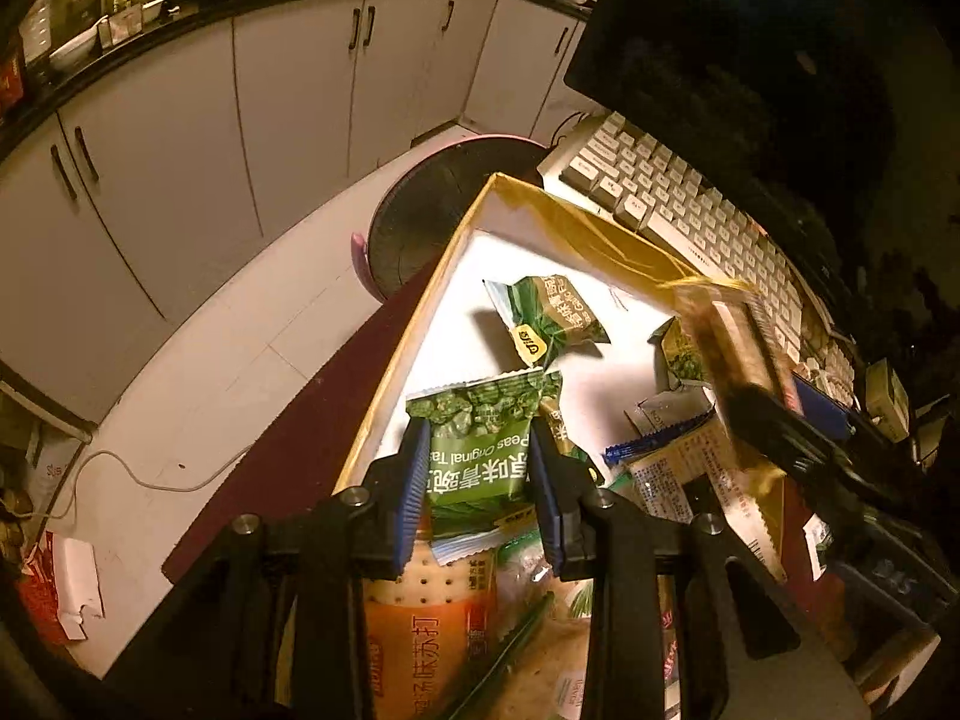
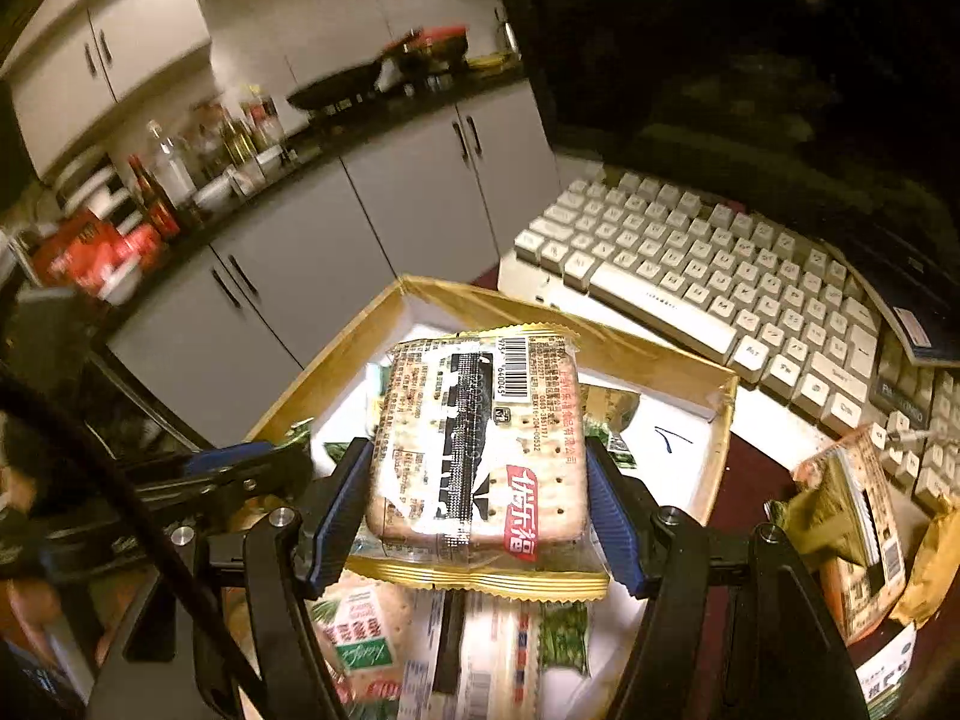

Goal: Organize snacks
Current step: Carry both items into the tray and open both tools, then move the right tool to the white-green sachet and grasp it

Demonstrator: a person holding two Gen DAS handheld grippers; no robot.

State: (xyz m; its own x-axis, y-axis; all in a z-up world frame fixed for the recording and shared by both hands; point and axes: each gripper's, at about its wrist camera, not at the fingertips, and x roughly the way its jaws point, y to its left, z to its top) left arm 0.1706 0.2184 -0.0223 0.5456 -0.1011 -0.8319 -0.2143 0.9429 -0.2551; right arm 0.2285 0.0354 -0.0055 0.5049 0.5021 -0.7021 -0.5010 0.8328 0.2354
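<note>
A shallow white box with a gold rim [image 1: 456, 240] holds several snack packets. My left gripper [image 1: 480, 480] is shut on a green pea packet [image 1: 480, 456] and holds it over the near end of the box. Another green packet [image 1: 546, 318] lies further in. My right gripper [image 2: 480, 504] is shut on a cracker packet [image 2: 480, 438] with a gold edge and holds it above the same box [image 2: 336, 360]. The right gripper also shows blurred in the left wrist view [image 1: 774, 420], over the box's right side.
A white keyboard [image 1: 690, 210] [image 2: 720, 276] lies just behind the box, under a dark monitor [image 1: 750, 48]. More snack packs [image 2: 852, 528] lie on the dark red table to the right. A round black and pink object [image 1: 420, 222] stands left of the box. Kitchen cabinets [image 1: 240, 120] stand beyond.
</note>
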